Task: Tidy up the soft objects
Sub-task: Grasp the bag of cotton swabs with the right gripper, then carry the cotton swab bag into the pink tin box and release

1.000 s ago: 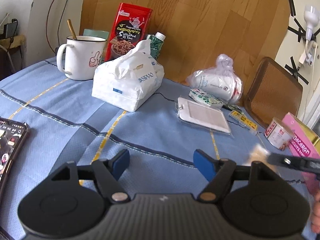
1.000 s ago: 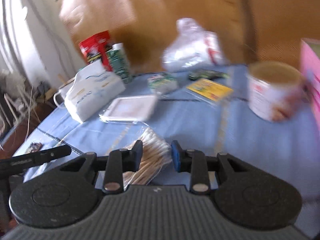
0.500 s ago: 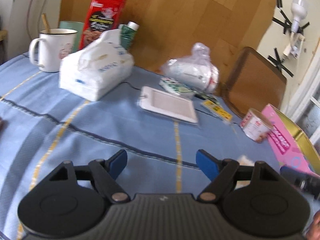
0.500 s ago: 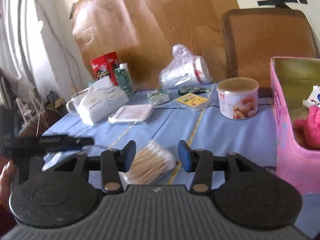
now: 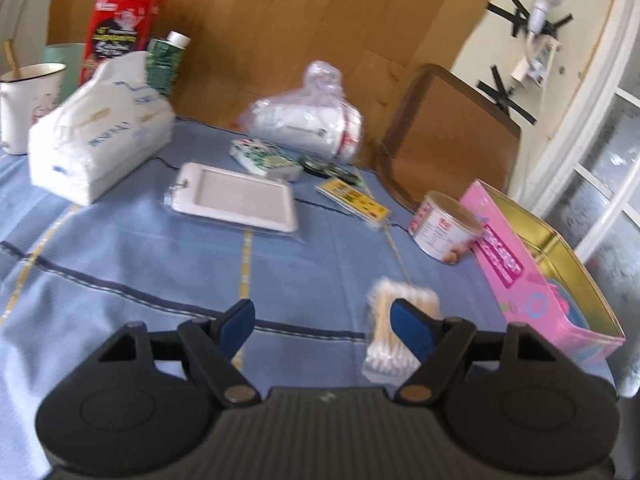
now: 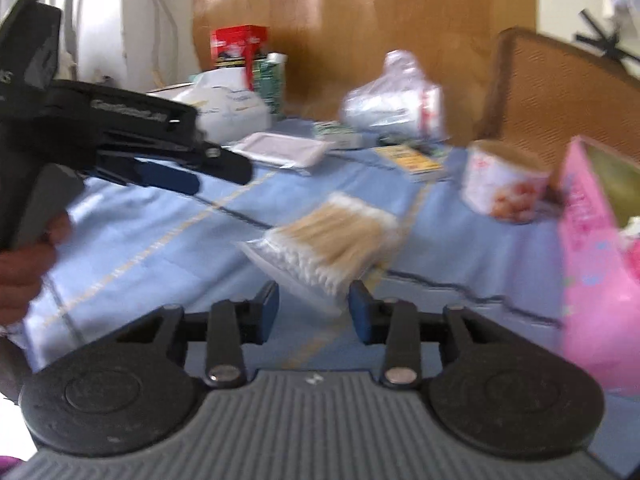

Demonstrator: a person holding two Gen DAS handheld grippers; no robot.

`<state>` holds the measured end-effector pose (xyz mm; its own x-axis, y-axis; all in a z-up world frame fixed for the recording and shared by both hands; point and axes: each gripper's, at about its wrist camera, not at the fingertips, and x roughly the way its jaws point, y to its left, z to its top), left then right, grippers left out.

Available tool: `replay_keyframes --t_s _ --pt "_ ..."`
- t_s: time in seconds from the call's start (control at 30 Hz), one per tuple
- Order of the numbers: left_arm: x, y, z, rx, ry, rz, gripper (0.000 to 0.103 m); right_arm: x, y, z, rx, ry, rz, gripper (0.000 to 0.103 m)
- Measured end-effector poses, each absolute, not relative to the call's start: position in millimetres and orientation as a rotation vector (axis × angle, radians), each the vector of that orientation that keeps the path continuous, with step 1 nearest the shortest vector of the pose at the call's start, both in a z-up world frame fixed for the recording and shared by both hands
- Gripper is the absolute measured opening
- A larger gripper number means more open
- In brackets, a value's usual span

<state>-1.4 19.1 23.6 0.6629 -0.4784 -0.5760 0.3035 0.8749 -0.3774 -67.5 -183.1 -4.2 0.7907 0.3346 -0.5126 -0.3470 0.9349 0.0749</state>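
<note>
A clear pack of cotton swabs lies on the blue tablecloth. Its near end sits between the jaws of my right gripper, which are closing; the blue pads stand close on both sides without pressing it. In the left wrist view the same swab pack shows just behind the right finger of my left gripper. That gripper's jaws are wide and closing slightly, with only cloth between them. A person's hand holds the left gripper at the left of the right wrist view. A pink box stands open at the right.
A white tissue pack, a bagged white roll, a flat white card holder, a small tin, a mug and a red tin share the table. A woven chair back stands behind.
Both views have swung right. The swab pack now appears beside the left gripper's right finger. The right jaws opened off the pack, then narrowed again around its near end.
</note>
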Motion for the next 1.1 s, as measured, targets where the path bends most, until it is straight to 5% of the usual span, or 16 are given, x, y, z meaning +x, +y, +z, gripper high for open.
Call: replay_keyframes --t_s 0.23,0.33,0.5,0.8,1.1 --pt "8 -18 18 -0.236 0.786 -0.528 0.075 -69 -205 -2 0.014 0.532 0.35 0.054" --pt "13 -35 10 -0.192 0.827 -0.526 0.065 -60 -194 -4 -0.006 0.539 0.376 0.057" --pt "0 -54 19 -0.136 0.792 -0.557 0.058 -53 -177 -9 -0.072 0.516 0.369 0.035" --pt "-19 -142 83 -0.061 0.639 -0.804 0.058 -99 -260 30 -0.007 0.265 0.122 0.034" --pt "-28 -262 81 0.068 0.667 -0.955 0.058 -118 -344 24 0.039 0.269 -0.132 0.034"
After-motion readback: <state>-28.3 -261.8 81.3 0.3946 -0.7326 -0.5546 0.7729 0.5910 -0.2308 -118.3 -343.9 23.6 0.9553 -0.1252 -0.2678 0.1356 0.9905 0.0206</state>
